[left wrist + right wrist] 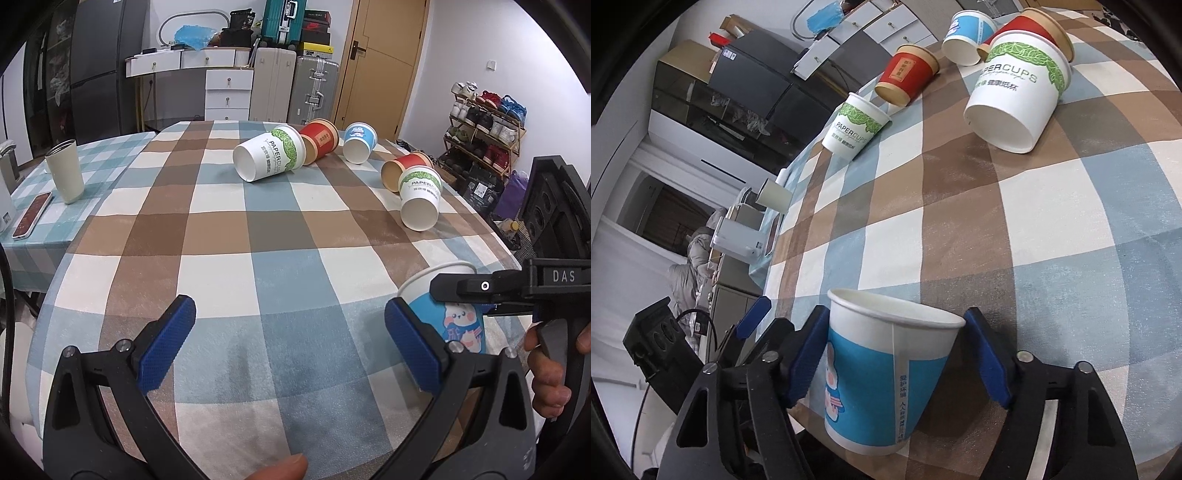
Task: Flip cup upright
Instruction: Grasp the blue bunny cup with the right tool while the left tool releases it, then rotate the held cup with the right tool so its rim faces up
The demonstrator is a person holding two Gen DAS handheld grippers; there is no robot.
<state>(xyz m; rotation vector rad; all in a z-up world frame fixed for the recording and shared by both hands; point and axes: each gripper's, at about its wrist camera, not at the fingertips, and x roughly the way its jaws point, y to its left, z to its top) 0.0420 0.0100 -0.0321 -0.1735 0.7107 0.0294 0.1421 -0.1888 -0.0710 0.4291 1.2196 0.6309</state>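
A blue-and-white paper cup with a cartoon print (882, 373) stands between the pads of my right gripper (892, 356), mouth up, at the near right of the checked tablecloth (258, 240). The pads press its sides. In the left wrist view the same cup (447, 314) is beside my left gripper's right finger, with the right gripper's black finger across it. My left gripper (288, 343) is open and empty over the cloth. Several other paper cups lie on their sides farther back: white-green (267, 153), red (319, 140), blue (358, 142), red (404, 170), white-green (421, 197).
A beige tumbler (66, 171) and a phone (32, 214) sit on the adjoining table at left. Drawers, suitcases and a door stand behind. A shoe rack (484, 125) is at right beyond the table's edge.
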